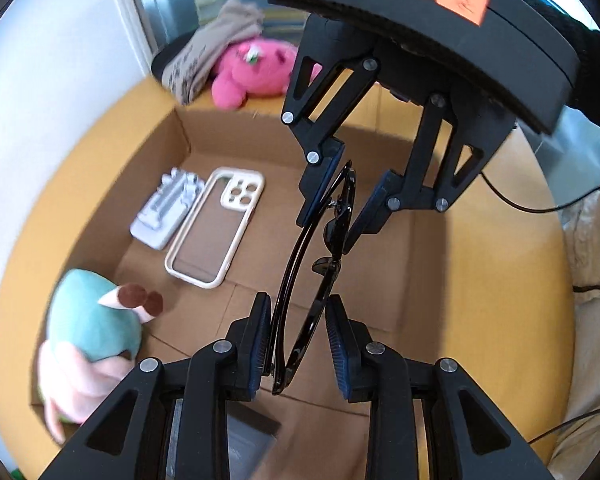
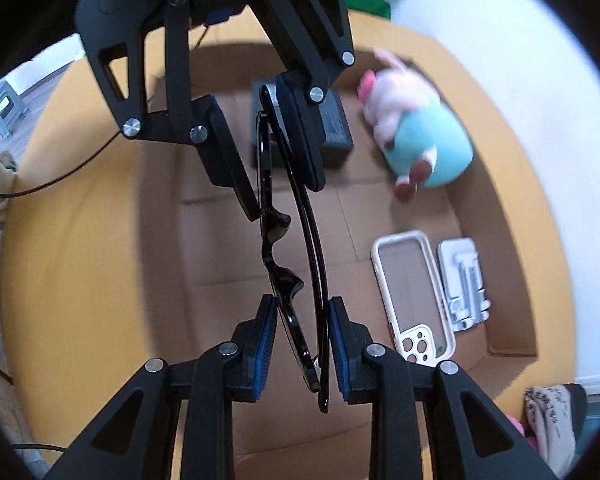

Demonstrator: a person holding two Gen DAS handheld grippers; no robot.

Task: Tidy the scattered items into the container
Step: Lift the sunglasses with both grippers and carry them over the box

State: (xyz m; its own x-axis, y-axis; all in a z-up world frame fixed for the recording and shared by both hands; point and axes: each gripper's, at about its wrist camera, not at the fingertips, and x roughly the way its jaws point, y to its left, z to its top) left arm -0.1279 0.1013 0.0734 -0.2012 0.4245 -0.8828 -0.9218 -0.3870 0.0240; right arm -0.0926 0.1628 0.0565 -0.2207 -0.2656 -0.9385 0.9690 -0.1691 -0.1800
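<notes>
Black sunglasses (image 1: 320, 264) hang over the cardboard box (image 1: 380, 280), my left claw (image 1: 298, 348) and right claw (image 2: 300, 350) each pinching an end. If I release unevenly, they could twist and land on the phone case (image 1: 216, 228).

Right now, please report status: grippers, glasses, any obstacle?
Left gripper and right gripper flank black glasses, jaws not tight. Glasses above cardboard box. Phone case off to side.
</notes>
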